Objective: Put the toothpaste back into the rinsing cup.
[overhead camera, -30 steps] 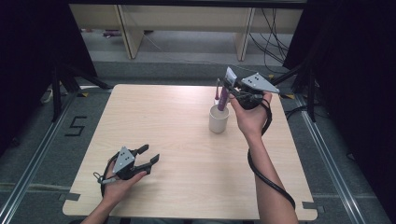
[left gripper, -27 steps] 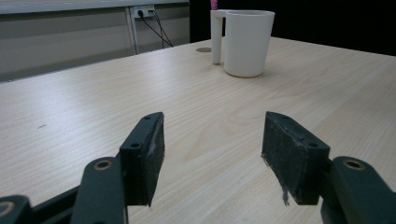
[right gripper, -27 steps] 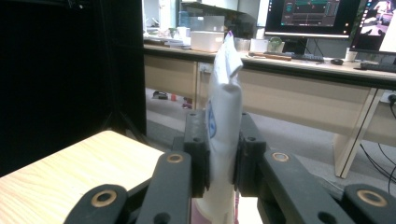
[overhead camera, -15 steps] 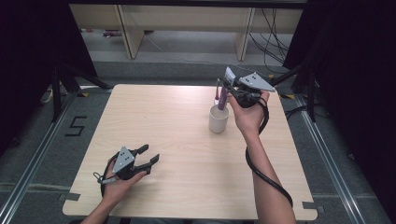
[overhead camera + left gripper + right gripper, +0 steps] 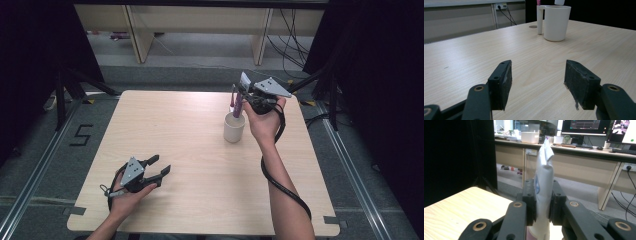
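A white mug [image 5: 234, 128] stands on the wooden table [image 5: 175, 130], right of centre toward the far edge. Directly above it my right gripper [image 5: 244, 98] is shut on a white tube [image 5: 244, 81] whose purple lower end [image 5: 238, 106] points down at the mug's mouth. In the right gripper view the tube [image 5: 544, 175] is pinched upright between the pads of that gripper [image 5: 543, 196]. My left gripper [image 5: 161, 165] rests on the table at the near left, open with nothing in it. Past this gripper [image 5: 537, 82], the left gripper view has the mug [image 5: 556, 22] with its handle to the left.
Black curtains flank the table on both sides. Beyond the far edge are wooden desk legs [image 5: 137, 35] and loose cables [image 5: 290, 30] on the floor. A long desk with monitors [image 5: 584, 126] lies beyond the table in the right gripper view.
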A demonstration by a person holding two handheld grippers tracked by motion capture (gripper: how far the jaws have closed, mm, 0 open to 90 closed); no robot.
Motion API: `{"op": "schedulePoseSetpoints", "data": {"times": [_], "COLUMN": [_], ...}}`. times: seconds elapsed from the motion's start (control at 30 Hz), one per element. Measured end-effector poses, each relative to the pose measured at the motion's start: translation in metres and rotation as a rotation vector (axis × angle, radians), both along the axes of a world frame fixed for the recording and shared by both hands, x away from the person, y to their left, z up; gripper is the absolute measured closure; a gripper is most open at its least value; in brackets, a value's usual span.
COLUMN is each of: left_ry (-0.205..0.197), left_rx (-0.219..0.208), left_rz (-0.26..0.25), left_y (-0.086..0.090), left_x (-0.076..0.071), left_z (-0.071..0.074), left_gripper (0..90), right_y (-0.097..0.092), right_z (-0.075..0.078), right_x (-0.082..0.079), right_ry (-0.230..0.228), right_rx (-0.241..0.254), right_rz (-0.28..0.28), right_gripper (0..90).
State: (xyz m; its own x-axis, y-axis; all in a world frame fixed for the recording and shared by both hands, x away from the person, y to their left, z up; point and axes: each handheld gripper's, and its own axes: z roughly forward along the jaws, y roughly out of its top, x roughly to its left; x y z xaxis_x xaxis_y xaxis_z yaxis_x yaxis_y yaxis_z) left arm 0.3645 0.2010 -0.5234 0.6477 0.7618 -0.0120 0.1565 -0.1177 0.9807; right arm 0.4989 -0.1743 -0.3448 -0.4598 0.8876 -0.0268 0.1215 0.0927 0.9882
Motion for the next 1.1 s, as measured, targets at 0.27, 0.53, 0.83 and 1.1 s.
{"op": "schedulePoseSetpoints", "data": {"times": [0.27,0.53,0.83,1.1], "left_ry": [0.000,0.000,0.000,0.000], "left_rx": [-0.001,0.000,-0.001,-0.001], "left_rz": [-0.001,0.000,-0.001,-0.001], "left_y": [0.000,0.000,0.000,0.000], "left_x": [0.000,0.000,0.000,0.000], "left_z": [0.000,0.000,0.000,0.000], "left_gripper": [39.0,39.0,38.9,38.9], "right_y": [0.001,0.002,0.006,0.007], "right_z": [-0.007,-0.015,-0.026,-0.037], "right_x": [0.005,0.008,0.010,0.013], "right_ry": [0.006,0.022,0.054,0.072], "right_rx": [-0.004,-0.016,-0.021,-0.020], "right_rz": [-0.005,-0.006,-0.011,-0.011], "right_gripper": [79.0,79.0,79.0,79.0]}}
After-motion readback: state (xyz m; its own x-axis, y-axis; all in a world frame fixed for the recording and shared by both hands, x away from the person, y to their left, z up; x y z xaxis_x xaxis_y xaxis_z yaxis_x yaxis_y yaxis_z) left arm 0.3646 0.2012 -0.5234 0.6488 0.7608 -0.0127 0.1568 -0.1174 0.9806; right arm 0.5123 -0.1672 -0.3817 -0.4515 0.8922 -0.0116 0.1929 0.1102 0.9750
